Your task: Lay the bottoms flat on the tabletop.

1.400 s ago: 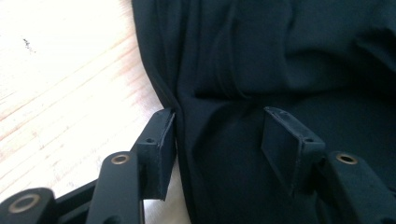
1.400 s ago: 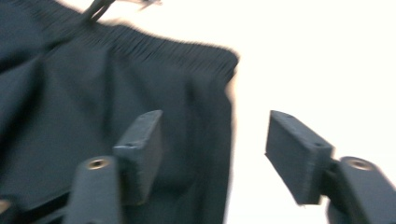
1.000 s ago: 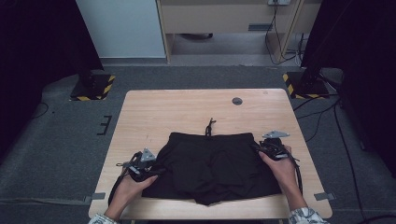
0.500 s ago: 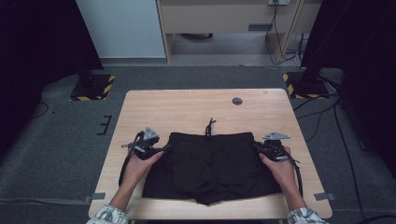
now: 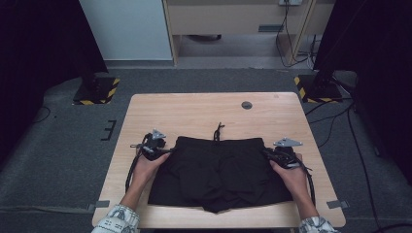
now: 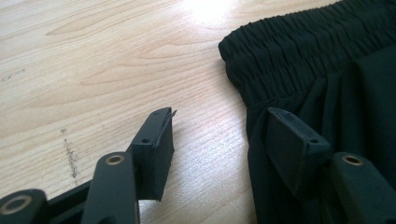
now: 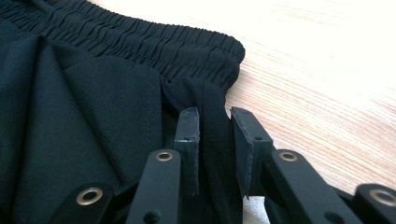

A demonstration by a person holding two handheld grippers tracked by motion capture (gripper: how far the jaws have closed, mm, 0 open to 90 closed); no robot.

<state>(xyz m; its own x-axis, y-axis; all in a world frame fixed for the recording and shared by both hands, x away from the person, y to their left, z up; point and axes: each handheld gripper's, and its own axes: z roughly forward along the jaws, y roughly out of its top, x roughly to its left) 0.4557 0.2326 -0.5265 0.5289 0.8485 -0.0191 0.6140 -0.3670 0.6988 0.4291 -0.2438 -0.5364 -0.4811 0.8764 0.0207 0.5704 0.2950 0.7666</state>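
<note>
Black shorts (image 5: 218, 170) lie flat on the wooden table (image 5: 194, 111), elastic waistband on the far side and drawstring (image 5: 218, 131) trailing beyond it. My left gripper (image 5: 167, 151) is at the shorts' left edge just under the waistband. Its jaws (image 6: 219, 116) are open and have just been closing a little, one over bare wood, the other over the cloth (image 6: 299, 51). My right gripper (image 5: 267, 153) is at the right edge below the waistband. Its jaws (image 7: 214, 114) have just been narrowing; they stand close together, a fold of the cloth (image 7: 93, 93) between them, gaps still showing at the pads.
A small dark round cap (image 5: 247, 105) is set in the table's far side. Bare wood lies beyond the waistband and along both sides. Grey carpet, black stands with yellow-striped bases (image 5: 97, 92) and cables surround the table.
My left hand has slid along the shorts' left edge, away from the person, up to the waistband corner. The right hand has stayed put while its jaws narrowed.
</note>
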